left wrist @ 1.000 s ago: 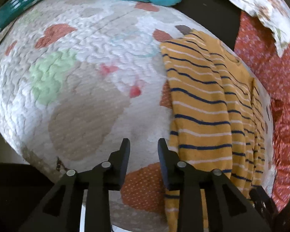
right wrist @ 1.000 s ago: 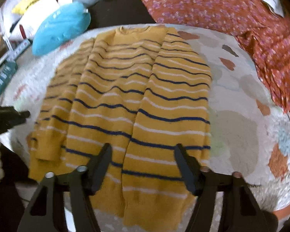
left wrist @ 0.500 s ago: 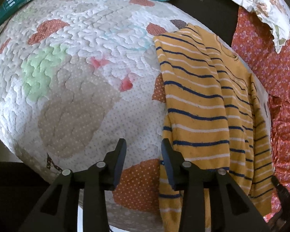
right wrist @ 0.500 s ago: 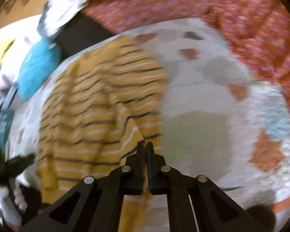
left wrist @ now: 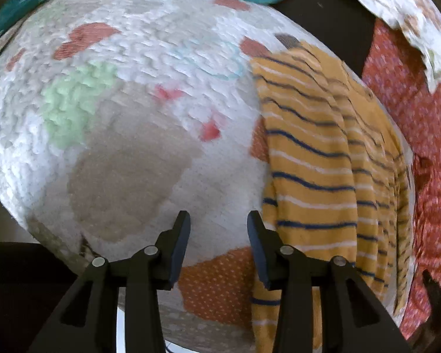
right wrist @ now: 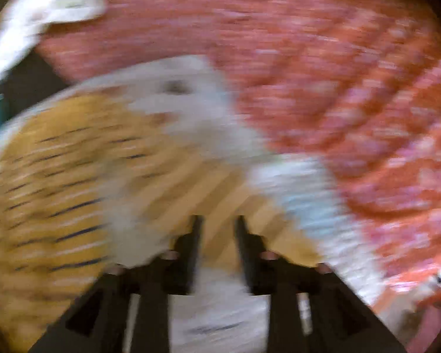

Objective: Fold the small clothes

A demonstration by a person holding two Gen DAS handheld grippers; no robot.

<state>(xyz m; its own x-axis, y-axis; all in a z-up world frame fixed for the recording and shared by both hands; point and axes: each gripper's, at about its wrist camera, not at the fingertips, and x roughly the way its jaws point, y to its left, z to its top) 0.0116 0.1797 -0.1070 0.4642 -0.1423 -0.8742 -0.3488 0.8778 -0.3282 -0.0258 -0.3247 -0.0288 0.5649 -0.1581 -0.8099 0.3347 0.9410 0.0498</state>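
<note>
A mustard-yellow sweater [left wrist: 317,176] with navy and white stripes is seen lying on a quilted white mat [left wrist: 138,111] patterned with coloured patches, towards the mat's right side in the left wrist view. The left tool [left wrist: 219,229] is held above the mat just left of the sweater's lower edge, its jaws parted and nothing between them. In the blurred right wrist view, the right tool [right wrist: 217,229] is seen with its jaws opening; yellow fabric shows between the fingers, but whether it is gripped cannot be told. Red floral cloth [right wrist: 338,88] is spread beyond the mat.
</note>
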